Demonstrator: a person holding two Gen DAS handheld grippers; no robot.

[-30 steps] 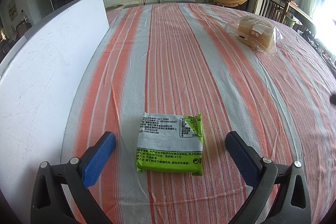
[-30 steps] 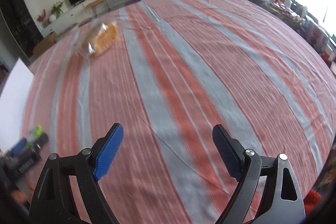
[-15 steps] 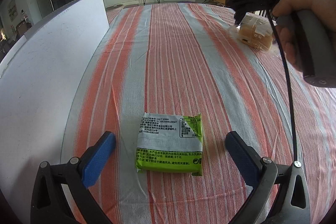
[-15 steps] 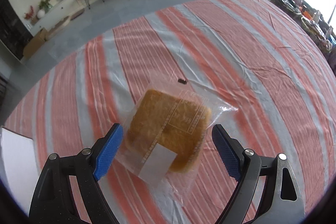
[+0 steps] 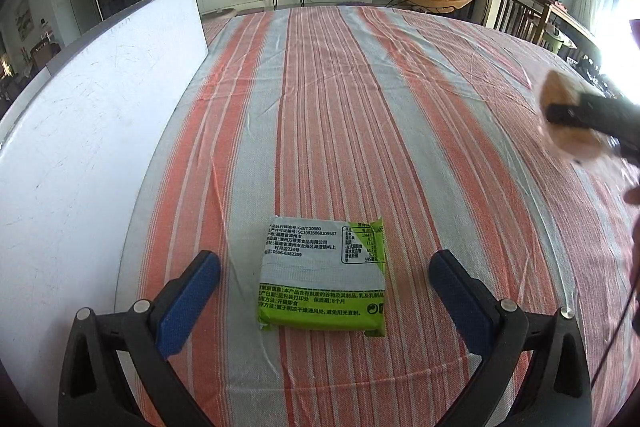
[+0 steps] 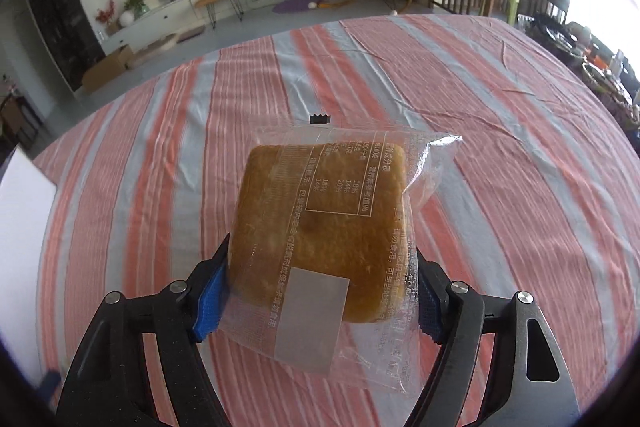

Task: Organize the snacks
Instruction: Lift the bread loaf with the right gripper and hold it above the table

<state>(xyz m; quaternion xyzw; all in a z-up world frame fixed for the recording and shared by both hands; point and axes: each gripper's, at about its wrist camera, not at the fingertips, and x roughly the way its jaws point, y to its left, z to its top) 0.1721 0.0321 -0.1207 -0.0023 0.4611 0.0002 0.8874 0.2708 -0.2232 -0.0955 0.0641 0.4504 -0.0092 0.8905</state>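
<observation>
Right tongs (image 6: 316,295) are closing on the bagged bread (image 6: 320,227), blue pads pressed to its 2 sides, lifted above the striped desk (image 6: 500,147). Left tongs (image 5: 324,291) stand apart, nothing gripped, with the green snack packet (image 5: 324,275) lying flat on the cloth between their fingers, touching neither. Beyond it the desk runs bare to its far edge; a white board (image 5: 92,131) borders the left side.

one green snack packet (image 5: 324,275), one bagged bread (image 6: 320,227), two grippers, one white board (image 5: 80,131).
</observation>
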